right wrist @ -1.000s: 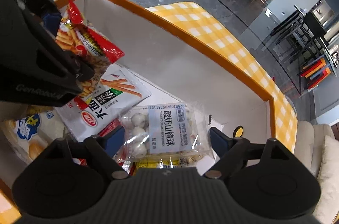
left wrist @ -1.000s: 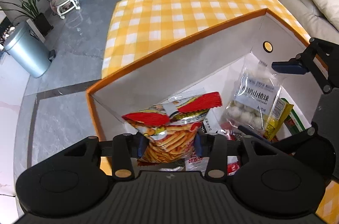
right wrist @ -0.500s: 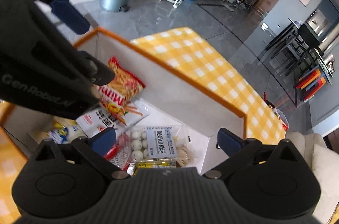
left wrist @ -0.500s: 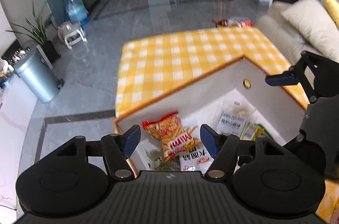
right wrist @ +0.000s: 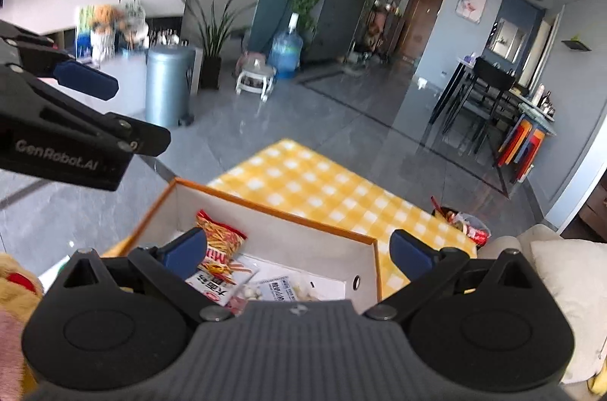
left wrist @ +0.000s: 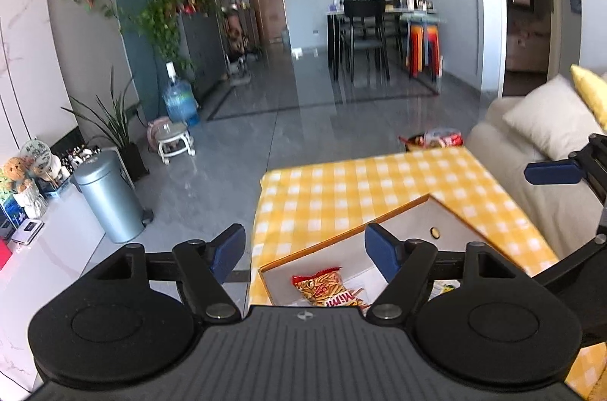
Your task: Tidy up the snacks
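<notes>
Below the left wrist camera, the left gripper [left wrist: 303, 253] is seen with its blue pads spread far apart and its jaws opening, nothing being held between them; beneath it a white box with an orange rim [left wrist: 343, 235] is set on a desk covered by a yellow checked cloth [left wrist: 364, 181]; inside the box an orange bag of stick snacks [left wrist: 324, 289] is laid flat, released from any grip; the right gripper [left wrist: 554, 172] is glimpsed at the right edge, one blue pad being visible; a grey bin [left wrist: 110, 196], a water bottle [left wrist: 180, 99] and a beige sofa [left wrist: 538, 150] are seen around the desk.

Under the right wrist camera, the right gripper [right wrist: 297, 247] is shown at its widest, nothing being caught between its pads; the white box [right wrist: 288, 220] is seen from above with the orange snack bag [right wrist: 222, 241] lying near its left wall; a white packet with red print [right wrist: 218, 285] is partly overlapped by that bag, and a clear bag of white balls [right wrist: 280, 291] is placed just beside it; the left gripper [right wrist: 85, 80] is seen at the left, raised above the box; the checked cloth [right wrist: 322, 188] is spread beyond the box.
</notes>
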The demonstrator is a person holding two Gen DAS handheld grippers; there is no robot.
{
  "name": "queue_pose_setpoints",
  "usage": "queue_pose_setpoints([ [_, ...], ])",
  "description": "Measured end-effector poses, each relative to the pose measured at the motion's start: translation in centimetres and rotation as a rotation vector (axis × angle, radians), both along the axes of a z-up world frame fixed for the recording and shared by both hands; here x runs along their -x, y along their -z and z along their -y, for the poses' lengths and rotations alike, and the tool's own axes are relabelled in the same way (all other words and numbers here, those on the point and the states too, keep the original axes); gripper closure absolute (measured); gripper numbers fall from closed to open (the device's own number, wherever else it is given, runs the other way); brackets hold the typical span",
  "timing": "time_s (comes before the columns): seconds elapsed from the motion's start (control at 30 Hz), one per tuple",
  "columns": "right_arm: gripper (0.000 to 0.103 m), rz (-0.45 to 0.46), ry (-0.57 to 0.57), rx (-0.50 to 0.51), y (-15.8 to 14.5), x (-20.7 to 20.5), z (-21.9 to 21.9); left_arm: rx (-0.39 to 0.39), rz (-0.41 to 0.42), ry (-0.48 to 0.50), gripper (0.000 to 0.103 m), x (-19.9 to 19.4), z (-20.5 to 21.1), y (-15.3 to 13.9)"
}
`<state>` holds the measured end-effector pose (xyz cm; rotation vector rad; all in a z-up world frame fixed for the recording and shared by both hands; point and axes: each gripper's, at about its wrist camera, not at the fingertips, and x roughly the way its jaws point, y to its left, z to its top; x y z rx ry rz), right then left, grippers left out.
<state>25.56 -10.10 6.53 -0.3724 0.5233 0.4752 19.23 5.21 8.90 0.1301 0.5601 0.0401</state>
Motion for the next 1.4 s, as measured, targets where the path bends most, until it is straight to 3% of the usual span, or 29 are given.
queue_pose_setpoints([
  [0.37,0.004,0.128,0.097,-0.239,-2.4,8.2,4.4,-0.008,0.105,-0.013,0.012,6.2,0.9,-0.2],
  [0.6,0.004,0.035,0.17,-0.38,-0.5,11.9,6.0,-0.012,0.048,-0.15,0.012,7.9,2.0,2.3],
  [0.7,0.004,0.01,0.203,-0.377,0.4,13.1,6.1,0.011,0.037,-0.201,0.012,9.0,1.9,3.5],
  [0.93,0.004,0.01,0.248,-0.312,3.1,14.1,5.6,0.071,-0.037,-0.211,0.012,9.7,2.1,6.1],
  [1.4,0.004,-0.054,0.311,-0.264,7.1,11.6,6.2,0.038,-0.192,-0.163,0.012,7.7,3.8,10.2],
])
